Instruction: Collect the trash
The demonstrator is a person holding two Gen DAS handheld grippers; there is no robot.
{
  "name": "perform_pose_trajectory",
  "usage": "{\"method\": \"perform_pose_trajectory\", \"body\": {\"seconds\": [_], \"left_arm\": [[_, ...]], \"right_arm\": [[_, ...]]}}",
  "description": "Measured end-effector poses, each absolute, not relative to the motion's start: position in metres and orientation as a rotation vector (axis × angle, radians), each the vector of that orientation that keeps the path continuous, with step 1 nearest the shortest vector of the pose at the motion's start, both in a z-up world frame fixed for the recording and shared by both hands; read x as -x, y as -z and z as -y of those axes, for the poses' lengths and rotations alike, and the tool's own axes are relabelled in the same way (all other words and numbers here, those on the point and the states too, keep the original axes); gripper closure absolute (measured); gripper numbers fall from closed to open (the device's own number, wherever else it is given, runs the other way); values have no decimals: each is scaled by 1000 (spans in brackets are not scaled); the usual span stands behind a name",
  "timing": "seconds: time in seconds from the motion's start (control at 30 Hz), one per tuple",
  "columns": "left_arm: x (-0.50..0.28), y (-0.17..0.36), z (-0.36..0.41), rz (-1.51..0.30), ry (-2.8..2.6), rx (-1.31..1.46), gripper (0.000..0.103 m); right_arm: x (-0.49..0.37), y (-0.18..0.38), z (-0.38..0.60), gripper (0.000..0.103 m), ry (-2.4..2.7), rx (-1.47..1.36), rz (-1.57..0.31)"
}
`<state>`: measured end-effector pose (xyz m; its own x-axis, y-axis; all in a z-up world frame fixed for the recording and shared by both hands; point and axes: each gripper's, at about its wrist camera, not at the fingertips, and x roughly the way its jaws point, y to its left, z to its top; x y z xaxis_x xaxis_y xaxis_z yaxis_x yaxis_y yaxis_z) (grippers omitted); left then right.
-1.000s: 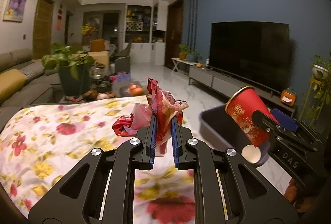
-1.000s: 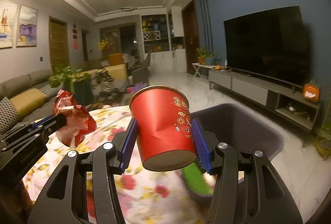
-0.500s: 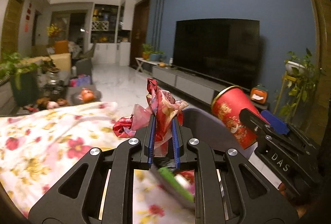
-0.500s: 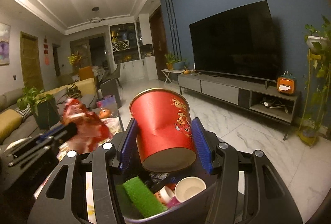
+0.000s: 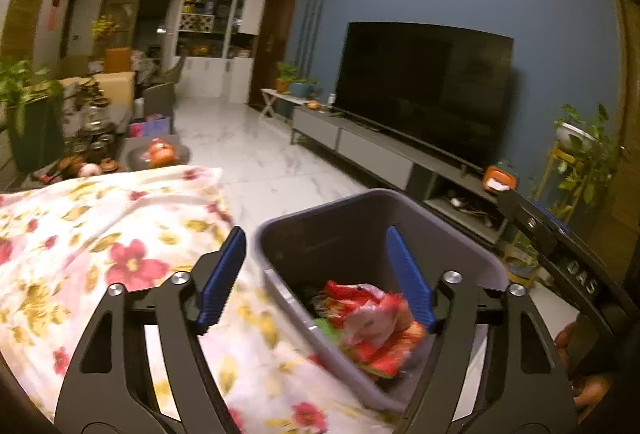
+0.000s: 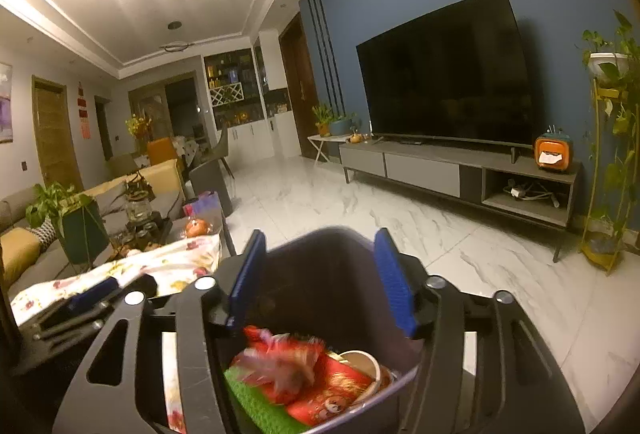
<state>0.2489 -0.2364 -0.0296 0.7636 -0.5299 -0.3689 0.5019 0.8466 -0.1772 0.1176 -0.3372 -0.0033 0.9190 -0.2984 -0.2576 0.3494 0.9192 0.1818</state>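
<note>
Both grippers are hanging over the bin (image 5: 472, 258), the left gripper (image 5: 316, 276) and right gripper (image 6: 320, 280) opening with nothing between their jaws. The wrapper (image 5: 372, 330) and red cup (image 6: 340, 390) are lying inside the bin. No more trash is showing on the floral cloth (image 5: 120, 234), so collection looks nearly done.

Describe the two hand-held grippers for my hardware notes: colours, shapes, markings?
Each hand-held gripper, left and right, has black linkage arms with cut-out slots, silver pivot bolts and ribbed blue finger pads. White letters "DAS" mark the right one's side.
</note>
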Motion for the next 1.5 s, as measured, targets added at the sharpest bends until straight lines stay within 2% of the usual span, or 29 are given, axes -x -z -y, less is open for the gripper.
{"method": "perform_pose_trajectory", "body": {"seconds": [0.13,0.27,0.5,0.57,1.13,1.5], "left_arm": [[-229,30,213,-397,451,37,19],[-203,30,186,-378,369,19,15],[-154,20,123,-363,233,14,11],[-142,15,108,-355,206,21,10],[-57,11,26,-375,66,25,8],[-28,12,10,-375,59,30,7]], "right_arm": [[-112,5,322,28,332,-185,-258],[-99,5,295,18,318,-131,-274],[-75,0,255,12,285,-92,-291],[-65,-1,241,7,273,-77,-280],[-4,-14,156,7,194,2,-298],[26,-19,131,6,179,5,-284]]}}
